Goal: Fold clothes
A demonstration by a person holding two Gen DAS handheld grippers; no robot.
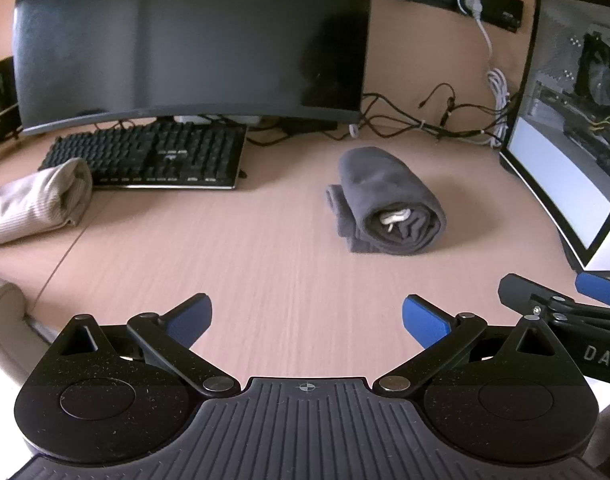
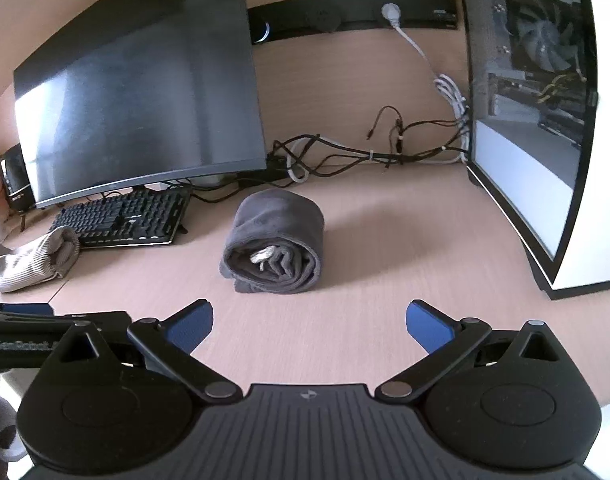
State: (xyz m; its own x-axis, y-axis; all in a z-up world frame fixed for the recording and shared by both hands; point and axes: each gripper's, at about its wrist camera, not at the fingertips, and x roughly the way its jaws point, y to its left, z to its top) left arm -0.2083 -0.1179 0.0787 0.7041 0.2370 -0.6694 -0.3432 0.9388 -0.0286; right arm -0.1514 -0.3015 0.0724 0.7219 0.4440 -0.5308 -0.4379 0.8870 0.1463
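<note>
Nearest the lens, both grippers sit low over the wooden desk [image 1: 265, 272], side by side. Left gripper [image 1: 307, 320]: blue-padded fingers spread wide apart, nothing between them, bare desk beneath. Right gripper [image 2: 309, 322]: likewise spread wide, holding nothing; its finger tips also show at the right edge of the left wrist view.

Beyond the fingers, mid-desk, lies the dark grey garment [image 1: 385, 204], rolled into a compact bundle with its open end facing the cameras. A bit of white cord [image 2: 263, 258] shows in the centre of the roll. The bundle rests on the desk, clear of both grippers and apart from the other items.

To the left, a beige ribbed garment [image 1: 37, 204] lies loosely bunched at the desk edge, just beside the near-left corner of a black keyboard [image 1: 153, 156].

Further back, a large dark monitor [image 1: 185, 40] stands behind the keyboard. A glass-sided computer case [image 2: 533, 112] stands at the right. Black and white cables [image 2: 365, 152] run along the rear of the desk, between monitor and case.
</note>
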